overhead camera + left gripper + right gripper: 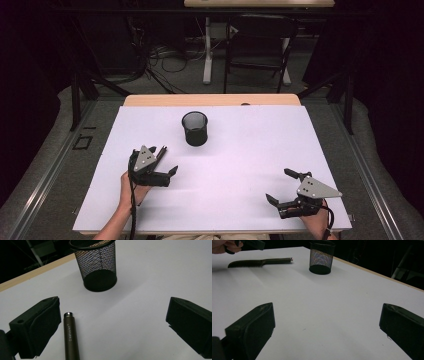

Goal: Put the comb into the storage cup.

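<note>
A black mesh cup (pixel 194 128) stands upright on the white table top (pixel 240 150), toward the back centre; it looks empty. A dark slim tool (pixel 70 337) marked "Creative Art" lies flat on the table, its metal tip toward the cup (pixel 98 267). My left gripper (pixel 167 161) is open over the tool, which lies just inside one jaw, apart from the other. In the right gripper view the tool (pixel 260 262) lies left of the cup (pixel 321 257). My right gripper (pixel 280 186) is open near the front right, with nothing between its jaws.
The white sheet covers a wooden table whose far edge (pixel 210 99) shows behind the cup. Beyond it are a dark chair (pixel 257 45), a white table leg (pixel 207 55) and cables on the floor. Bare white surface lies between the two grippers.
</note>
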The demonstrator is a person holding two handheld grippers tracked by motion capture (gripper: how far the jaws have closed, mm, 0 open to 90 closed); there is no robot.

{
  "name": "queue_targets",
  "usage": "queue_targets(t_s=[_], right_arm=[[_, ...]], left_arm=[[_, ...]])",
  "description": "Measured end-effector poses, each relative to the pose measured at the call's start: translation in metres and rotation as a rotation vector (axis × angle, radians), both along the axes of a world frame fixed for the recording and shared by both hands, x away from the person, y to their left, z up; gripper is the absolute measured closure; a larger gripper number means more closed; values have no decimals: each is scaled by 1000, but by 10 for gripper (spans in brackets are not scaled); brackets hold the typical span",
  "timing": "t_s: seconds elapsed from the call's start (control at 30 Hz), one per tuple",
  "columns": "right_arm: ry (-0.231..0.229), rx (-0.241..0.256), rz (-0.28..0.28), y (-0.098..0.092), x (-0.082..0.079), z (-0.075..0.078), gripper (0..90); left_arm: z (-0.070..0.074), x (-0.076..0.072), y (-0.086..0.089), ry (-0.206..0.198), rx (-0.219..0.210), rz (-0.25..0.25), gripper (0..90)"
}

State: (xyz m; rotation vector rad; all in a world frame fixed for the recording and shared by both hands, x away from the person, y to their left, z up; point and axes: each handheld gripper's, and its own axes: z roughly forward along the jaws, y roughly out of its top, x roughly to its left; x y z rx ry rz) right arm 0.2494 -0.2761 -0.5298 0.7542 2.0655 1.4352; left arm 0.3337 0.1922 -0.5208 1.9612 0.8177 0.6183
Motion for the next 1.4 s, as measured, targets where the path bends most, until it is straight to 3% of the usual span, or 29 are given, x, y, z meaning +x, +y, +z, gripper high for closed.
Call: queue_targets(t_s=[0.2,0.4,0.5,0.63,0.93,1.17,1.4], right_arm=[[-1,-1,0,1,1,0,0],[-2,-1,1,1,1,0,0],[-3,0,2,1,1,0,0],[2,-6,5,2,2,0,0],[2,-8,7,1,2,0,0],[6,-16,11,2,2,0,0],[8,-15,18,3,2,0,0]], left_arm=[[2,6,0,14,5,4,8],[2,15,-2,35,22,6,158],[1,17,-3,42,29,11,192],[2,22,-2,55,39,16,312],[2,35,4,97,53,40,684],[-3,45,5,139,73,35,888],[-6,55,5,181,88,26,900]])
